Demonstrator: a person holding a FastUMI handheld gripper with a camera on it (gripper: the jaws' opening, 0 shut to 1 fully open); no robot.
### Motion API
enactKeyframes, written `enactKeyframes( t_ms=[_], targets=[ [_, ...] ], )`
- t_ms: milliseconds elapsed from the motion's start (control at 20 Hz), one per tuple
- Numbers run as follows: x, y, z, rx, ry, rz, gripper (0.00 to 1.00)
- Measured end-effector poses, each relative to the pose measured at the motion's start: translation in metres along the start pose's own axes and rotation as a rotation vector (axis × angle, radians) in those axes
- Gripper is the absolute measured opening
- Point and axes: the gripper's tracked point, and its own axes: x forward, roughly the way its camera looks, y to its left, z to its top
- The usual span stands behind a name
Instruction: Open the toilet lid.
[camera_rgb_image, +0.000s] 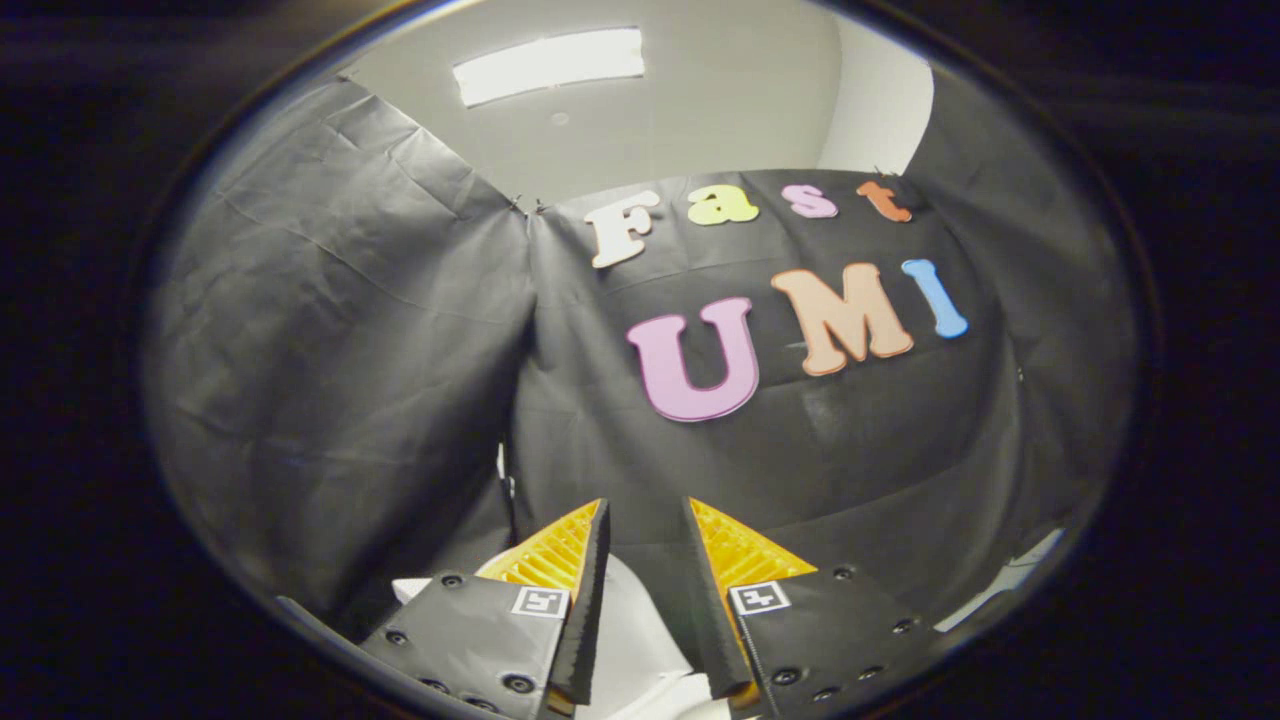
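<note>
My gripper (646, 503) points up at the black cloth wall, its two fingers (590, 560) apart with yellow ribbed backs and dark pads. A white, smooth rounded piece of the toilet (632, 625) lies low between the fingers and reaches out past the left one (408, 586). A dark gap shows between this white surface and the right finger's pad. I cannot tell whether it is the lid or the tank, nor whether the left pad touches it. Nothing sits between the fingertips themselves.
The black cloth wall (400, 330) hangs close ahead, with a fold where two sheets meet. Above it are the grey ceiling (720, 110) and a lit panel (548, 65). A pale strip (1005, 578) shows low on the right, beyond the right finger.
</note>
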Motion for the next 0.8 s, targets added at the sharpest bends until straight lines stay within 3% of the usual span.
enactKeyframes(
  t_ms=[300,600,800],
  targets=[
    [-0.031,-0.094,0.014,-0.09,0.081,-0.152,0.44],
    [-0.056,-0.155,0.025,-0.08,0.18,-0.069,0.44],
    [-0.074,-0.202,0.028,-0.087,0.248,-0.066,0.44]
  ],
)
